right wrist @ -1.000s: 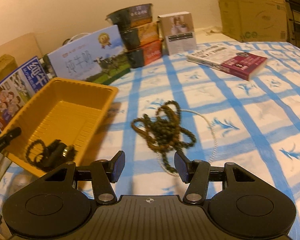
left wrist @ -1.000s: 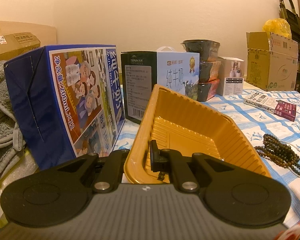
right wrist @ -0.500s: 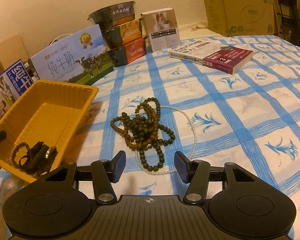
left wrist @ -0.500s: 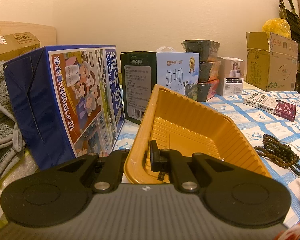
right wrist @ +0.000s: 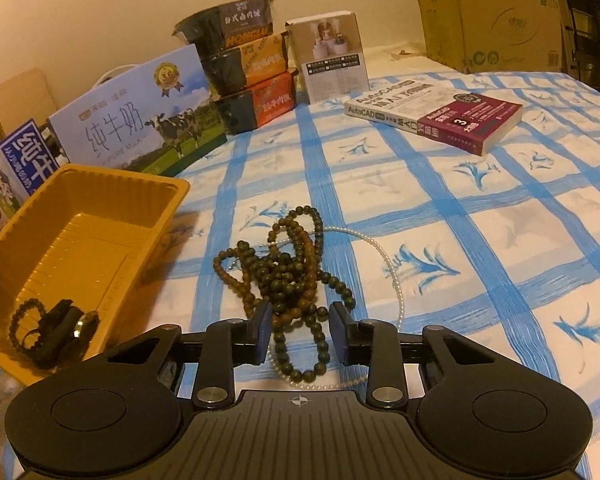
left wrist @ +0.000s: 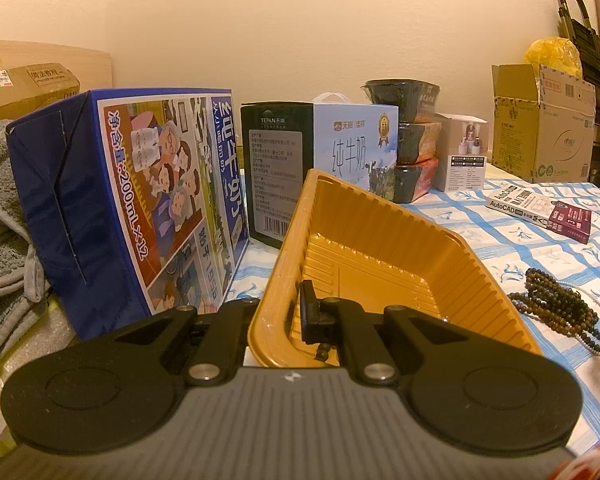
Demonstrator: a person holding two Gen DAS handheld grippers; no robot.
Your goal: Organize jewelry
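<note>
One yellow tray point(right wrist: 80, 236) is sitting on the checked cloth point(right wrist: 480, 216). Two milk cartons are standing behind it: one dark blue carton point(left wrist: 132, 200) and one pale blue carton point(right wrist: 140, 128). Three noodle bowls point(right wrist: 248, 68) are sitting stacked in one pile, and one white box point(right wrist: 332, 56) is standing beside them. One book point(right wrist: 436, 116) is lying flat. One tangle of dark bead strands point(right wrist: 288, 272) is lying with one white pearl strand point(right wrist: 384, 252); the strand count is not showing. One dark bracelet point(right wrist: 28, 320) is resting in the tray. Two cardboard boxes are showing: one right point(left wrist: 544, 128), one left point(left wrist: 24, 84)
</note>
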